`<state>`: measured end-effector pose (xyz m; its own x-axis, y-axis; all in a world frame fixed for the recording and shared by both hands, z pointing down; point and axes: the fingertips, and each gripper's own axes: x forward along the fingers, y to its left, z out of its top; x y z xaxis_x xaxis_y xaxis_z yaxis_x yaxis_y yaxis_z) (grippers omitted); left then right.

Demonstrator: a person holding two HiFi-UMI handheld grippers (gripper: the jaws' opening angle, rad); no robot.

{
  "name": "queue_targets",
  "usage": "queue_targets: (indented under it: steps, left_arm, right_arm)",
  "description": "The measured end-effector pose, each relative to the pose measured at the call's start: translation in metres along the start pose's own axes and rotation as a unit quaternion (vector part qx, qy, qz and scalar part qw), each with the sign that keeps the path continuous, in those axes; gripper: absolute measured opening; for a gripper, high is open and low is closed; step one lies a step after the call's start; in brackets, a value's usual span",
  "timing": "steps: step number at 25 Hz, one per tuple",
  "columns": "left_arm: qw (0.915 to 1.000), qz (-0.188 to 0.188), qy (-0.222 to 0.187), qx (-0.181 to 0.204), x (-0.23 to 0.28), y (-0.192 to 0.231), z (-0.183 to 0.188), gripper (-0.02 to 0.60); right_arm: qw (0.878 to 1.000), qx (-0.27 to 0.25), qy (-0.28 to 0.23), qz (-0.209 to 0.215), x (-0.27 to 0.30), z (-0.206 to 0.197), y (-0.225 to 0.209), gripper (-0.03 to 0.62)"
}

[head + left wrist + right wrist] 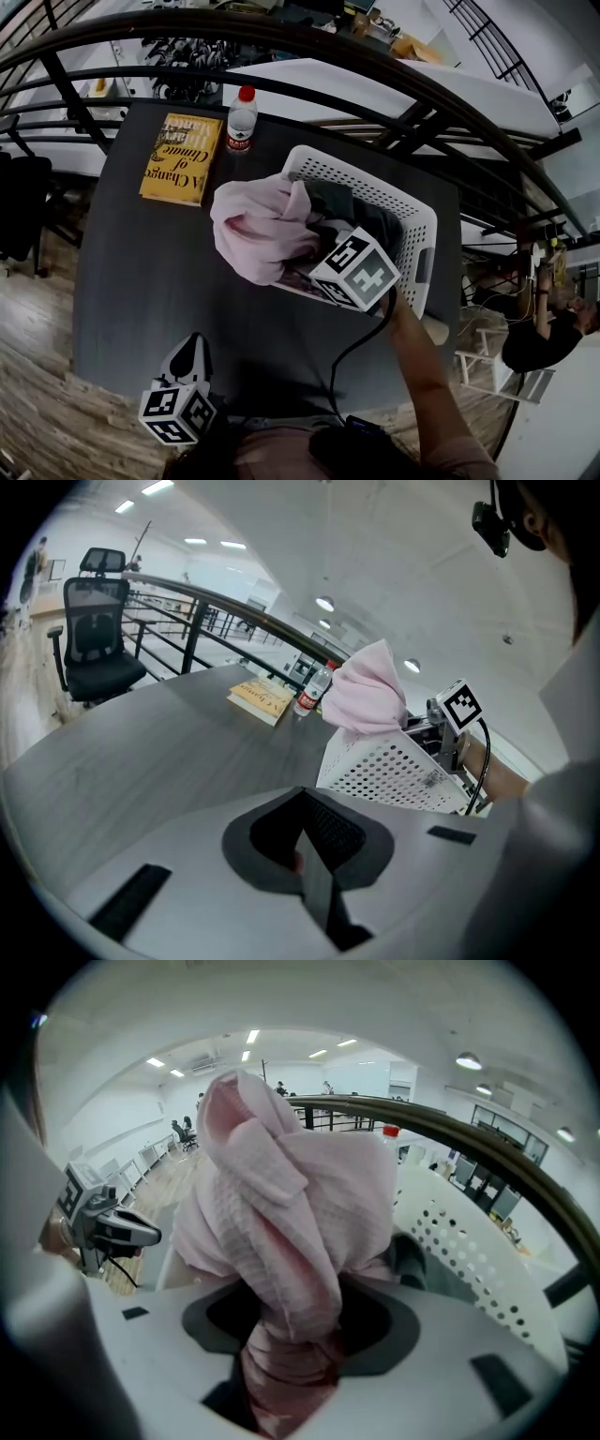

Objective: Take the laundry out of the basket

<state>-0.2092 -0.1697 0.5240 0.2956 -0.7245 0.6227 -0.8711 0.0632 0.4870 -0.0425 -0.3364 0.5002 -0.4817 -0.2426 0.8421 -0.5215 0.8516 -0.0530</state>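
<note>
Basket (405, 214): right gripper (291, 1358) inside it pinches pink garment (281, 1194); left gripper (314, 860) well apart from it, jaws together, empty.

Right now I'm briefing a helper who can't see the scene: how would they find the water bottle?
Start at the dark table, its far edge by the railing, left of the white basket. The bottle stands upright beside the yellow book, alone in having a red cap.

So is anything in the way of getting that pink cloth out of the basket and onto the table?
Only the basket rim, and the pink cloth already hangs over it, pinched in the right claw. The table beside the basket is bare there. The book and bottle sit off at the far edge.
</note>
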Motion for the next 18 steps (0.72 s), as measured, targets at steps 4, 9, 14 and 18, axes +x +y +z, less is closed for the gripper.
queue_targets:
  steps: [4,9,14,18]
  left_arm:
    - [1.0000,-0.002,-0.004,-0.001,-0.003,0.000,0.001,-0.002]
    - [1.0000,-0.002,-0.009,0.001,-0.009,0.001,0.002,-0.002]
    - [0.9998,-0.009,-0.015,0.006,-0.014,-0.004,0.004,-0.002]
    - [0.9996,-0.013,-0.021,0.010,-0.021,-0.007,0.005,-0.002]
  right_arm:
    - [1.000,-0.002,-0.008,-0.005,-0.004,0.001,0.000,0.200]
    - [0.999,-0.008,-0.017,-0.027,-0.016,0.004,0.001,0.112]
    - [0.998,-0.022,-0.021,-0.057,-0.029,0.006,0.003,0.091]
    - [0.996,-0.024,-0.039,-0.072,-0.045,0.011,0.005,0.086]
